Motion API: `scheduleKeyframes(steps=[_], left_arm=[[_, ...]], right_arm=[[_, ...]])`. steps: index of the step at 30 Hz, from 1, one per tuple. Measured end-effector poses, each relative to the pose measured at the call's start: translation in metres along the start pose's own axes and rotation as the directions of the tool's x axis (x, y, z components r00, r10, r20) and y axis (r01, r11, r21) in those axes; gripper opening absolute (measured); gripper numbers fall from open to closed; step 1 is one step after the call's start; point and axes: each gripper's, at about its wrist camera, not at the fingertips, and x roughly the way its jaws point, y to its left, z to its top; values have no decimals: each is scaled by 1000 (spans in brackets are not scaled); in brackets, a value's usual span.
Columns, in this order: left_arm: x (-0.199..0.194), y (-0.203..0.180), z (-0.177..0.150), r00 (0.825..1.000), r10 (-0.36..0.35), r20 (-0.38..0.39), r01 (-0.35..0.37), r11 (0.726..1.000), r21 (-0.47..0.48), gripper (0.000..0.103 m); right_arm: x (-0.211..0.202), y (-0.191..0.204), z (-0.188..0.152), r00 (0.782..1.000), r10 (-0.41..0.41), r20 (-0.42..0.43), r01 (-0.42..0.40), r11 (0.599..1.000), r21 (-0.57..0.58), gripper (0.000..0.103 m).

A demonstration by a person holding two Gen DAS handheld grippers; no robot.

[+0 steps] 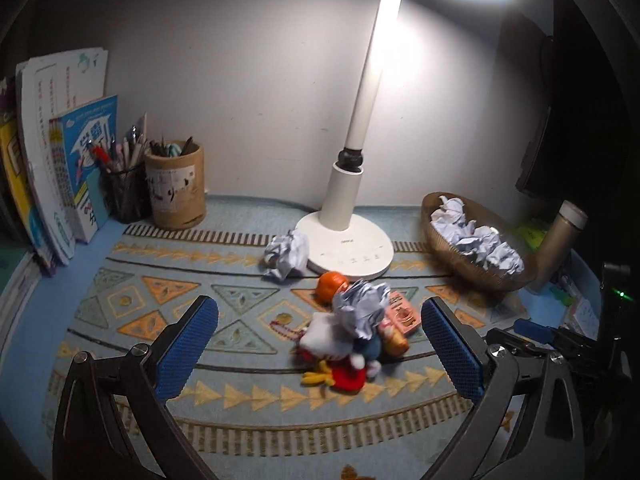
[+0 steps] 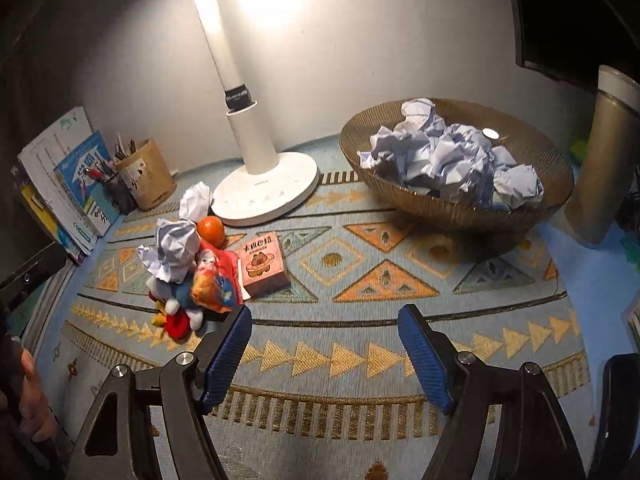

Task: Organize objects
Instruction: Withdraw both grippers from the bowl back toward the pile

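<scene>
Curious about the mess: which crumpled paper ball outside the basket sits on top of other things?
The paper ball atop the toy pile; the other loose one lies beside the lamp base.

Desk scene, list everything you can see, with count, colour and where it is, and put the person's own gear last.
Lamp: one, white, back centre.
Basket: one, brown, right of the lamp.
Paper balls: several, white, in the basket.
Loose paper balls: two, white, by the lamp base and on the pile.
Orange: one, beside the pile.
Pink box: one, right of the pile.
Plush toys: a multicoloured pile.
Pen holders: two, left.
Books: several, far left.
Flask: one, gold, far right.
Left gripper: open.
Right gripper: open.
</scene>
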Motion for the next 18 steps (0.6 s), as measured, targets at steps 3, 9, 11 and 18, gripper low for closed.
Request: scheduleKeyframes(steps=[3,9,11,18], left_arm=[[31,18,-34,998,36,-49,-36,999,-8,102],[48,25,-54,998,0,-69,-1,1000,-24,102],[48,25,-55,997,-18,-71,16,1000,-25,102],[47,22,-56,997,-26,-73,26,1000,-9,102]], right_arm=[[17,5,-16,999,-35,-9,34,999,-28,74],[19,30,-27,992,-118,35,122,980,-160,83],[19,36,-29,990,-134,47,141,971,-194,82],[19,41,-30,986,-153,60,162,961,-222,83]])
